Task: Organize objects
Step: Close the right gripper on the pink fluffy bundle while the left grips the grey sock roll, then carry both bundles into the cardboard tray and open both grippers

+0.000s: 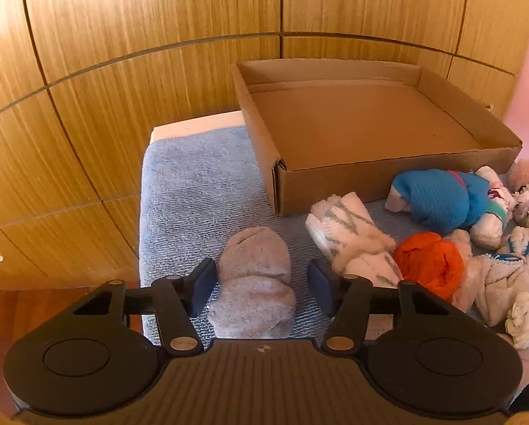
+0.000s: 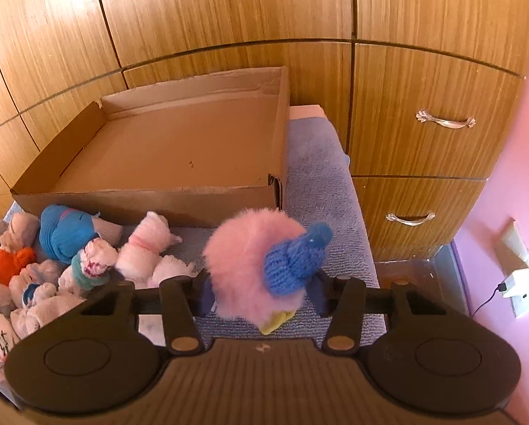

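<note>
Tongs: left (image 1: 262, 285) apart around one grey sock (image 1: 253, 283), right (image 2: 262, 292) clamped on one pink sock (image 2: 246, 269).

Wooden cabinet doors (image 2: 229, 7) rise behind the surface's far edge. Two drawers with metal handles (image 2: 445, 122) stand off its right edge. Further right, a pink wall (image 2: 512, 184) carries a white socket (image 2: 519, 283) with a plugged-in charger.

We see warm, even daylight and soft shadows; the glossy wooden cabinet fronts (image 1: 122, 71) bow at fisheye edges; corners vignette.
</note>
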Demonstrator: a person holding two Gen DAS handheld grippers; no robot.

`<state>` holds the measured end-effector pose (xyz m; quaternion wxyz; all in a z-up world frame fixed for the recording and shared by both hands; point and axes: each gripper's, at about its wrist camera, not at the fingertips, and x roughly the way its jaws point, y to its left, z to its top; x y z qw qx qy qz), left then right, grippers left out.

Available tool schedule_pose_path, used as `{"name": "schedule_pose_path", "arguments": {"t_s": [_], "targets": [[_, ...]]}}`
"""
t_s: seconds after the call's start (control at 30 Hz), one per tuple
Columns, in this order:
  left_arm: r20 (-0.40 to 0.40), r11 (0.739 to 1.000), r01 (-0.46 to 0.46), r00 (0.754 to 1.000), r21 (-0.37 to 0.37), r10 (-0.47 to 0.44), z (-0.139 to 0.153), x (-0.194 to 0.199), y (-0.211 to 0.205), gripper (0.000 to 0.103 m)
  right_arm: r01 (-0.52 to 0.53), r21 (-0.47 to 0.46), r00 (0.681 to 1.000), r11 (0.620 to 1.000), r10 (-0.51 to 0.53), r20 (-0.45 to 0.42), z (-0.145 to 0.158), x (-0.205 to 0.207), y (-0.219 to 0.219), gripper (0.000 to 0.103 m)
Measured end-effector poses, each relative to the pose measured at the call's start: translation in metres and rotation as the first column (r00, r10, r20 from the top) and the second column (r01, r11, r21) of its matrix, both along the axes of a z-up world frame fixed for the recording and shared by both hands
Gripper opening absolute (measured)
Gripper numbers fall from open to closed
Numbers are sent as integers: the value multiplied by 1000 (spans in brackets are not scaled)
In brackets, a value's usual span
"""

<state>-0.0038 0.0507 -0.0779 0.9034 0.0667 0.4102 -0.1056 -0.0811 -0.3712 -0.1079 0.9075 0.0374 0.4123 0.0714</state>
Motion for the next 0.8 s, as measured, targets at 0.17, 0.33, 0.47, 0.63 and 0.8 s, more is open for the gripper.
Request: {"name": "schedule_pose_path", "arguments": {"t_s": [0.17,0.33,0.47,0.63,0.8], "targets": [[7,1000,-4,1000,-1,4,3,0,1,46,-14,10,1000,1000,14,12,2,-4,-1,39],[4,999,-22,1000,-48,22,9,0,6,45,-22,31,999,999,20,45,11,-9,-3,39],[14,999,-23,1000,-42,24,13,-2,6,45,-26,41,998,999,24,61,16,-14,-6,37],[27,998,-31,999,-60,33,23,-5,7,45,-30,46,996,998,26,86,25,-17,-7,36],[50,997,-24,998,-74,28,44,-4,4,45,-46,86,991,995,34,132,48,-16,-14,36]]}}
